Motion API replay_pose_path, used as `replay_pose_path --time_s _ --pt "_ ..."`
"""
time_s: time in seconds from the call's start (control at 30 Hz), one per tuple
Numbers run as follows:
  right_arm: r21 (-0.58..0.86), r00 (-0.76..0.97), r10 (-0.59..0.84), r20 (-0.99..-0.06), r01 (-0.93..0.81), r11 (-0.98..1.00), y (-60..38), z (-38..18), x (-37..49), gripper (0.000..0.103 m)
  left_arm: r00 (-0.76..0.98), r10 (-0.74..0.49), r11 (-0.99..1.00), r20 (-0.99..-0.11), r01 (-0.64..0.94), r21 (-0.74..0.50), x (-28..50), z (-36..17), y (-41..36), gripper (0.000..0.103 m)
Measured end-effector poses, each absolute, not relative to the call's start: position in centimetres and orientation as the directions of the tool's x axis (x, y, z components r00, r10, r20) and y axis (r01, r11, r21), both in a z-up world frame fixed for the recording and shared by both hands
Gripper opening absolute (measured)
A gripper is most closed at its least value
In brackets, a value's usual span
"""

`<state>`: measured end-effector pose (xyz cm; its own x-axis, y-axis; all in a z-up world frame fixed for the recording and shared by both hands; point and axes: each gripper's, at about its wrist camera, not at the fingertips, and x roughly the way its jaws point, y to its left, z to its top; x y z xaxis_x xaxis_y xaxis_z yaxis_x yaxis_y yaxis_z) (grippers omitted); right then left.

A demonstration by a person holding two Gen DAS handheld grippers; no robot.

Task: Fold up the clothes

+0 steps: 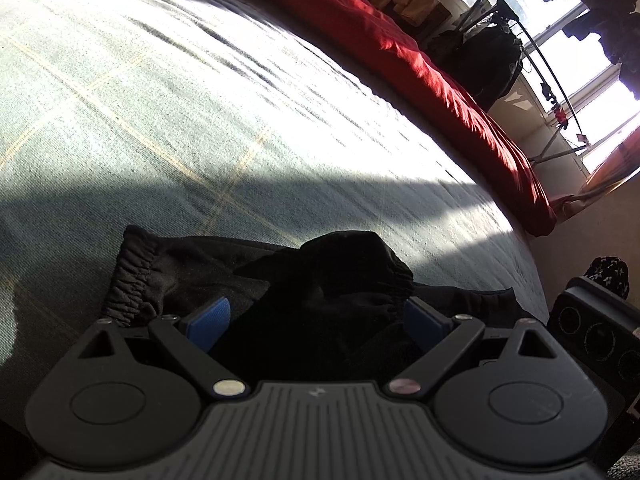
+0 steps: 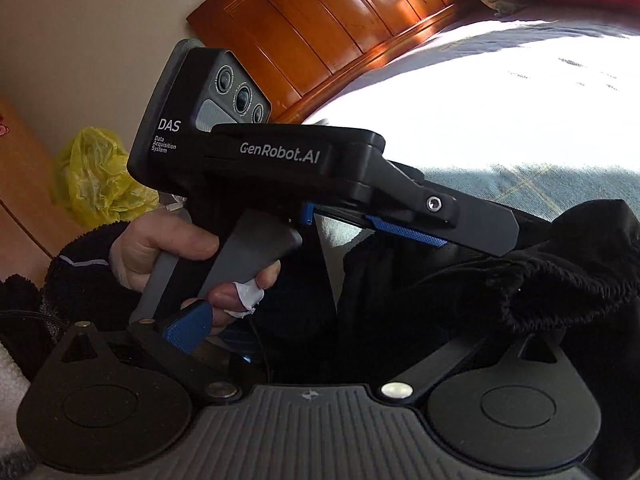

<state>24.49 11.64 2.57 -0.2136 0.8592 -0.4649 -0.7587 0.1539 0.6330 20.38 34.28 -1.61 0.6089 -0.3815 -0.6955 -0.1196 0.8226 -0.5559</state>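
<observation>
A black garment (image 1: pixel 328 272) with a gathered elastic edge (image 1: pixel 132 280) lies bunched on the bed's near edge. My left gripper (image 1: pixel 316 320) is open, its blue pads (image 1: pixel 210 322) wide apart on either side of a raised fold of the cloth. In the right wrist view a hand (image 2: pixel 160 252) holds the left gripper (image 2: pixel 400 220), seen from the side and pointing at the black garment (image 2: pixel 560 272). My right gripper (image 2: pixel 332 328) is open too; one blue pad (image 2: pixel 188 326) shows and the other finger is hidden under the cloth.
The bed has a pale green checked cover (image 1: pixel 200 100), sunlit across the middle. A red quilt (image 1: pixel 420 60) lies along its far side. A wooden headboard (image 2: pixel 340 28) and a yellow plastic bag (image 2: pixel 96 176) are to the left. A drying rack (image 1: pixel 552 80) stands by the window.
</observation>
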Motion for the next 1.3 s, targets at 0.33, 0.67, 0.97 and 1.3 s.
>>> replay_pose_path --time_s 0.33,0.67,0.97,1.3 --pt "0.494 -0.204 0.755 -0.624 -0.851 0.178 13.9 3.2 22.5 0.103 0.607 -0.291 0.870 -0.740 -0.155 -0.469 18.8 -0.1 36.9 0.093" --pt "0.377 0.021 0.709 -0.705 -0.836 0.399 3.3 6.1 24.0 0.103 0.619 -0.248 0.967 -0.745 0.110 -0.231 18.4 2.5 30.0 0.094" --pt "0.415 0.272 0.677 -0.684 -0.618 0.668 -6.5 5.8 25.8 0.103 0.544 -0.133 0.934 -0.828 0.348 0.079 20.5 -0.3 20.1 0.093" --pt "0.420 0.353 0.644 -0.678 -0.533 0.735 -9.2 3.7 25.5 0.103 0.543 0.144 0.894 -0.827 0.287 0.344 19.4 -1.8 20.5 0.093"
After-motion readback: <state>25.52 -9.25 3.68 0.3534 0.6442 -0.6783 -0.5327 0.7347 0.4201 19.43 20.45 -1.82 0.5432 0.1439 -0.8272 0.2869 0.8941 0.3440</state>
